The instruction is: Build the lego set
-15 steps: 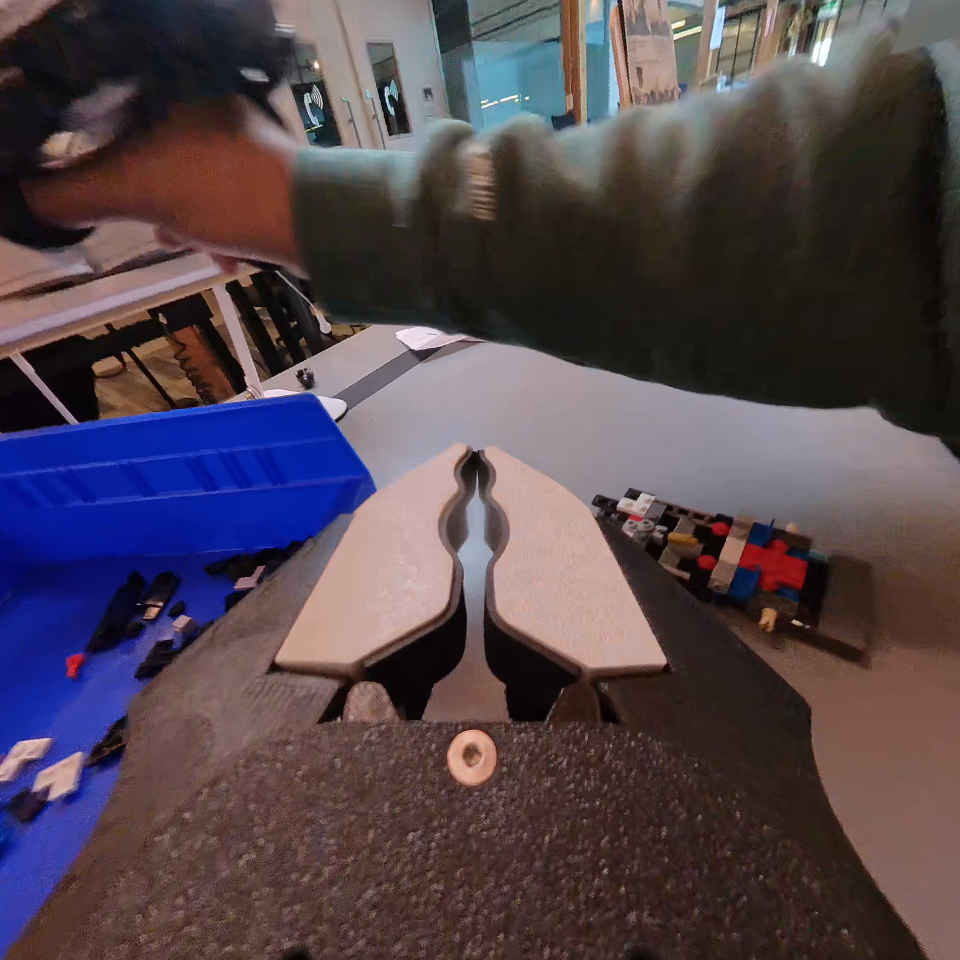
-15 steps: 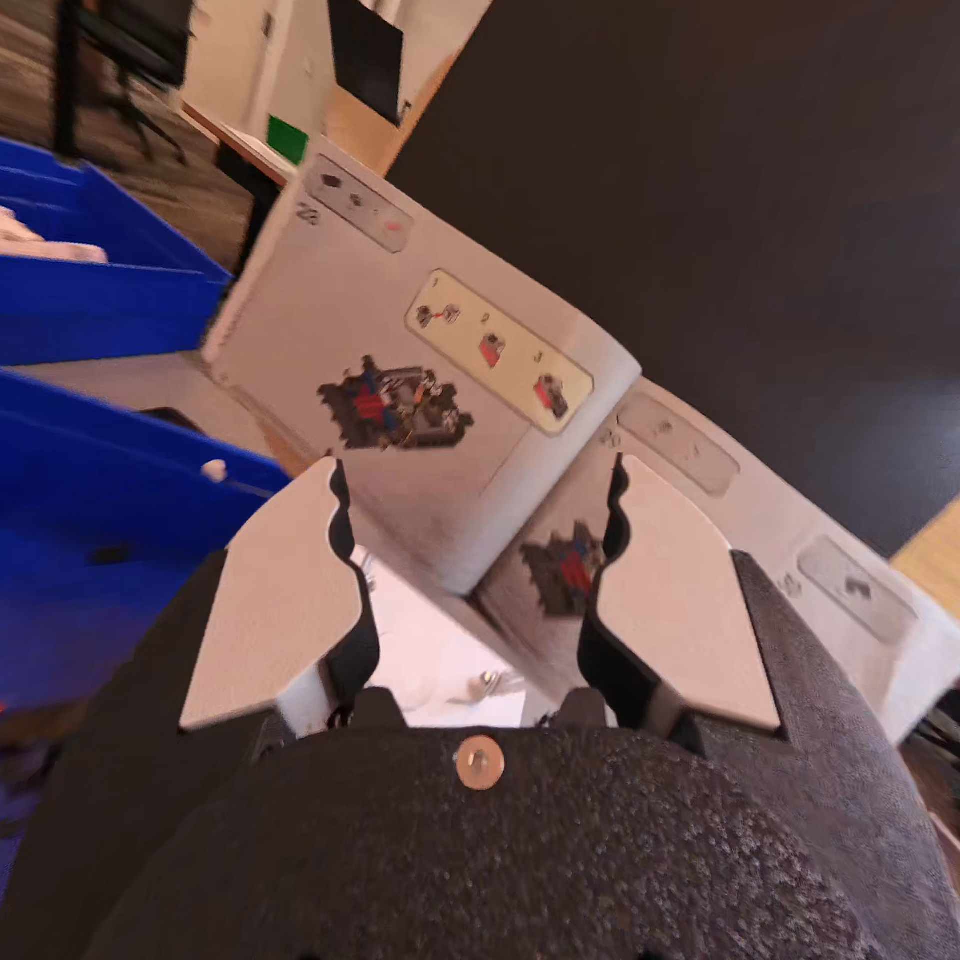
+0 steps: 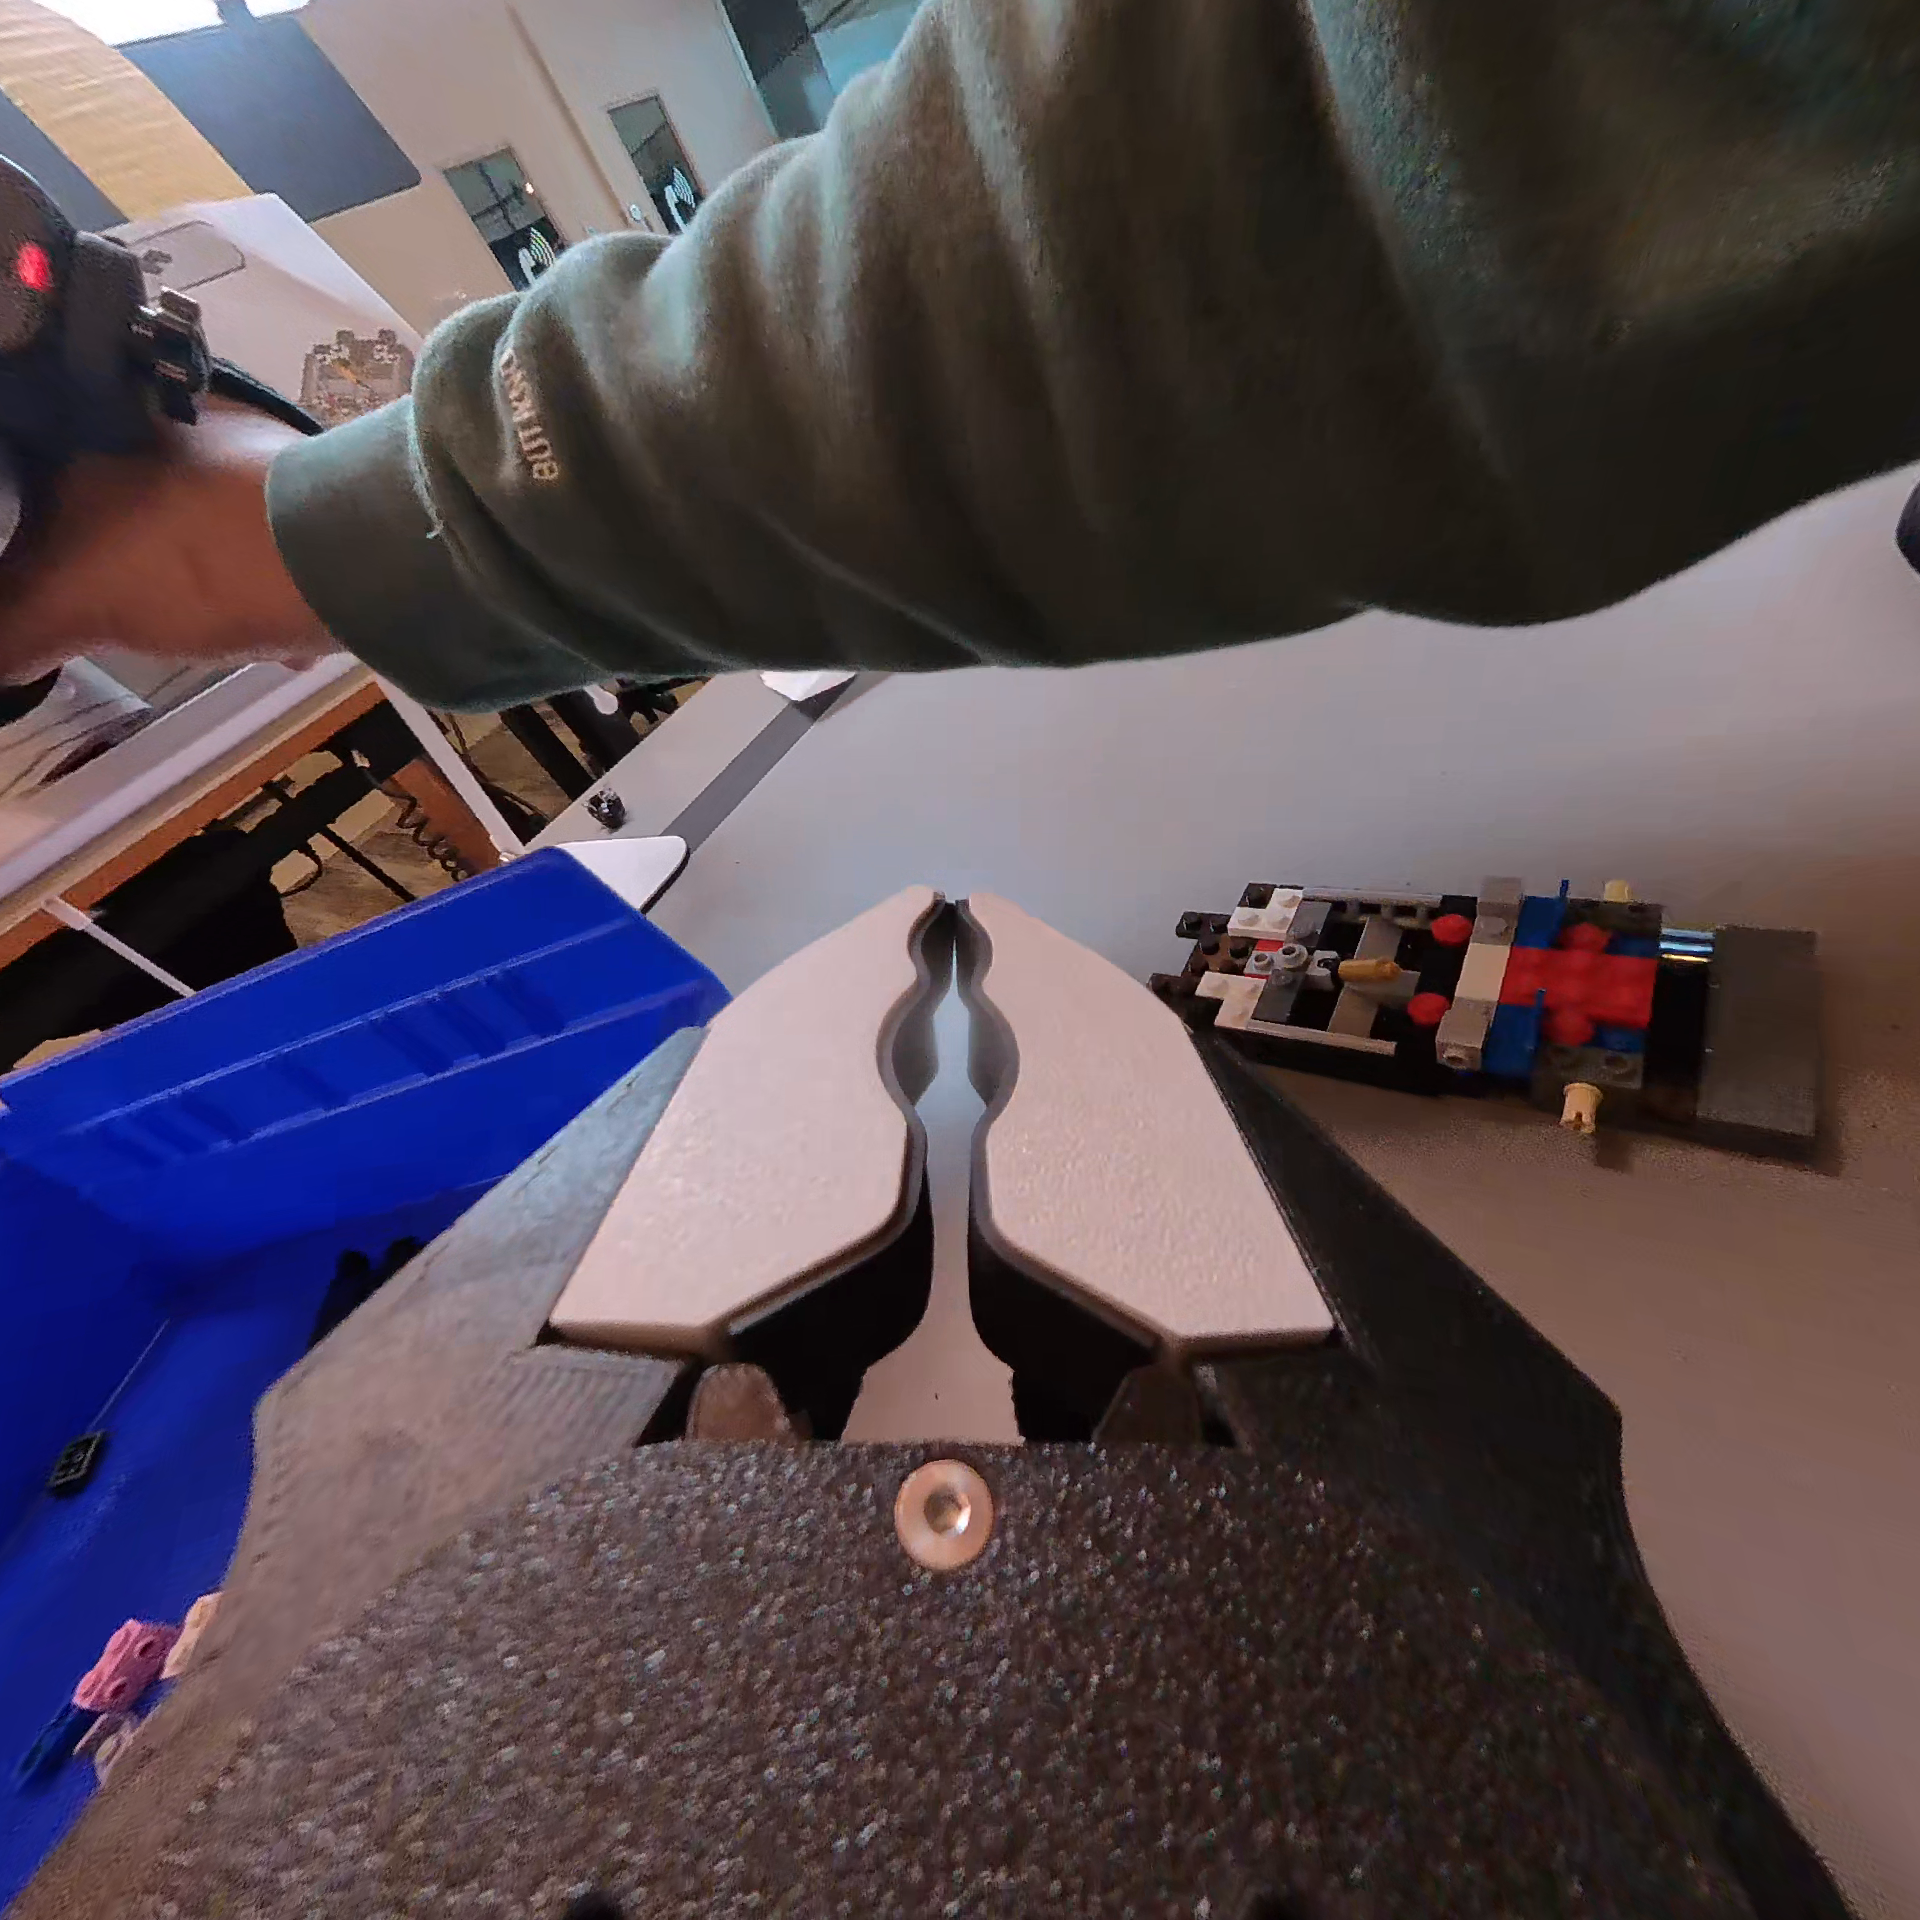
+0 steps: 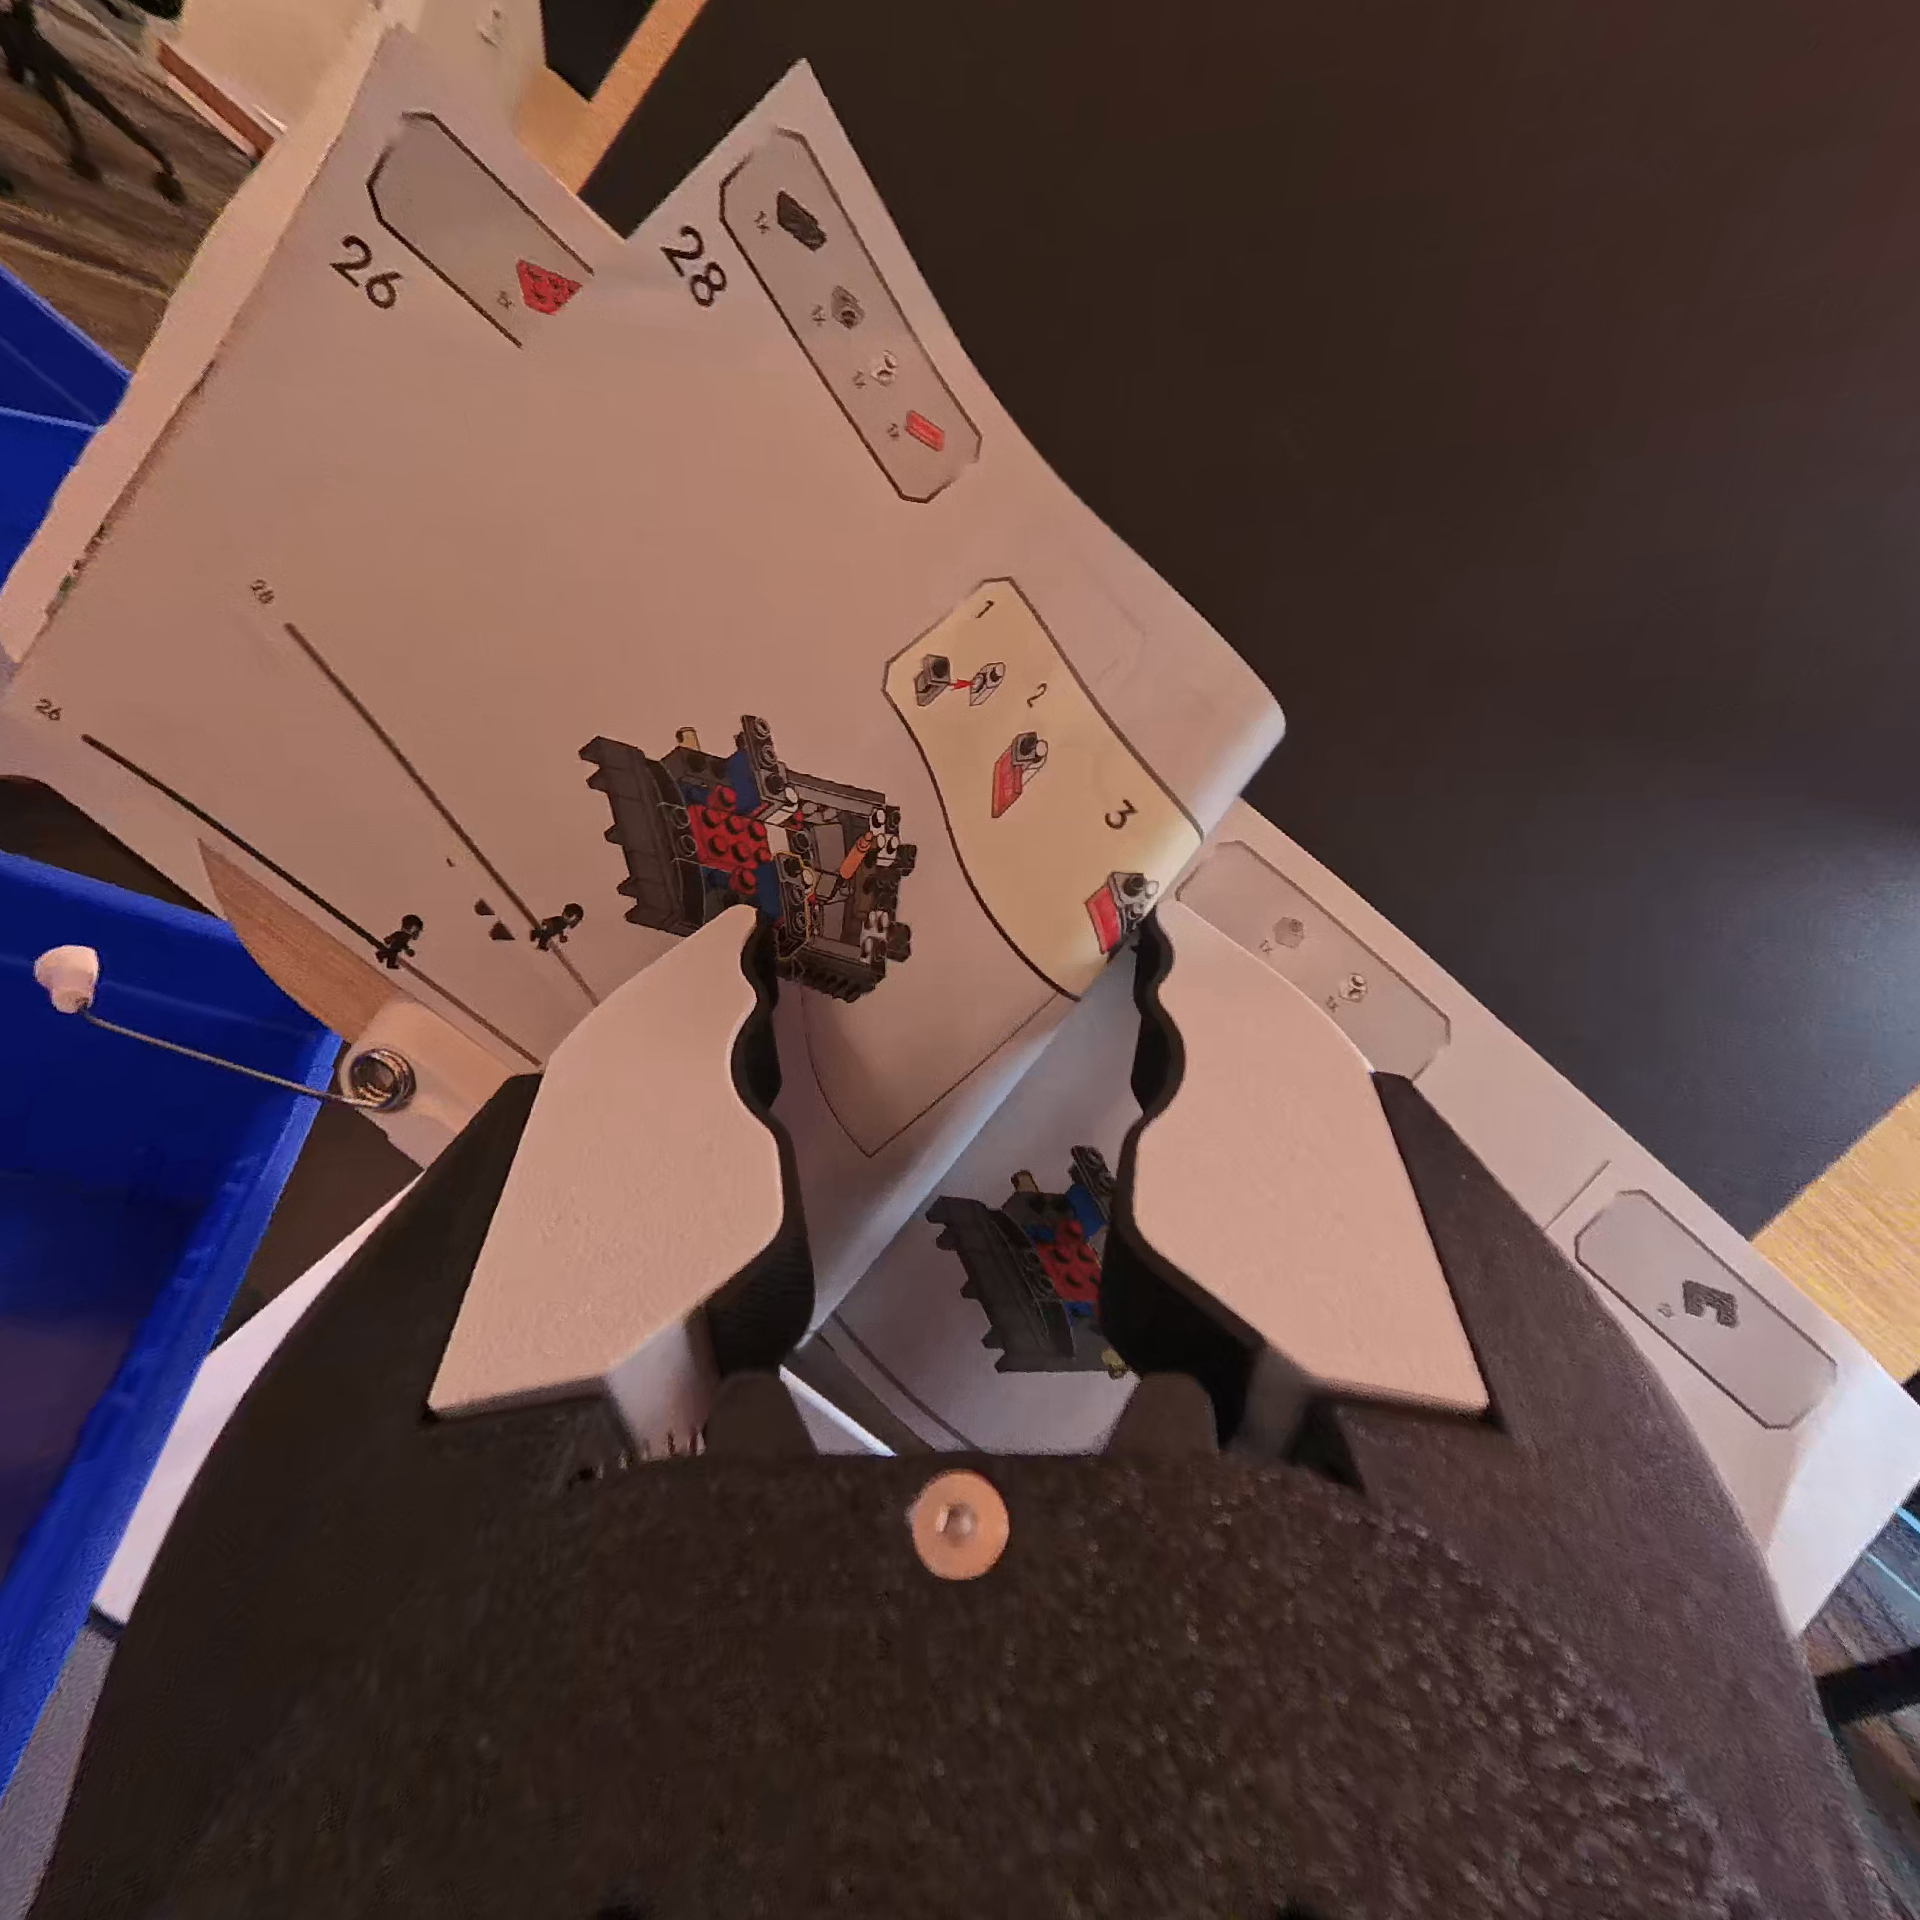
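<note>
**Booklet in front, build half up**

Left gripper (image 3: 954,925) hangs above the grey table (image 3: 1299,790), jaws clenched on nothing; the brick model (image 3: 1496,997) sits at two o'clock, partly built, loose bricks waiting in the blue bin (image 3: 343,1049) at nine. Green sleeve (image 3: 1039,343) crosses overhead. Right gripper (image 4: 945,925) gapes, released, a curled page of the instruction booklet (image 4: 582,582) between its tips.

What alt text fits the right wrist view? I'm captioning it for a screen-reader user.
The open right gripper points at a curled page of a brick-building instruction booklet standing just ahead, its fingertips at the drawing of a partly built model. A blue bin sits at left, beside a wire spring arm with a white tip.
</note>
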`<state>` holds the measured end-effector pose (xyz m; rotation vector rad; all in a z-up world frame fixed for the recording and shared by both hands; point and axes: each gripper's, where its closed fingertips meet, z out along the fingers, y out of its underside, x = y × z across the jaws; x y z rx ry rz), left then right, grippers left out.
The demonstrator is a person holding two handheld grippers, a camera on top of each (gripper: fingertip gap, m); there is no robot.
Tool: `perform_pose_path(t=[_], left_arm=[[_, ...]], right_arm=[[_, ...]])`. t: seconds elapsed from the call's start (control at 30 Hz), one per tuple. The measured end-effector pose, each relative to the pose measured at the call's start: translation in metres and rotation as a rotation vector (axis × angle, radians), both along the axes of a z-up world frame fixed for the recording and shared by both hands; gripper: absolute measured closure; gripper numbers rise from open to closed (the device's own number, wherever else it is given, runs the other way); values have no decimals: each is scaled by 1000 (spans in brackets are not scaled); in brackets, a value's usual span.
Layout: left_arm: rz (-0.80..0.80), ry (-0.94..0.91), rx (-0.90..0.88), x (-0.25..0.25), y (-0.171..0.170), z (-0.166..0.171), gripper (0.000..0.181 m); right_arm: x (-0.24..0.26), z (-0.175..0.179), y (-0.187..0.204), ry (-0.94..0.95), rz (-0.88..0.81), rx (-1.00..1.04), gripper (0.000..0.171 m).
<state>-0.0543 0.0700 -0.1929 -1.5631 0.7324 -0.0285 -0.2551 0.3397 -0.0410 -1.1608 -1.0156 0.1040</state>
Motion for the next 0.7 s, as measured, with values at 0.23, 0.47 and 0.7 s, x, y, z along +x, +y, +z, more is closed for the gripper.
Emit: perform_pose_path(t=[0.23,0.47,0.7], left_arm=[[9,18,-21,-2,1,-9,181],[88,-139,-17,-19,9,20,181],[350,-192,-65,-117,72,107,167]], right_arm=[[10,-3,-4,10,58,-33,122],[42,-3,-3,71,119,-96,150],[83,-24,25,218,207,-381,160]])
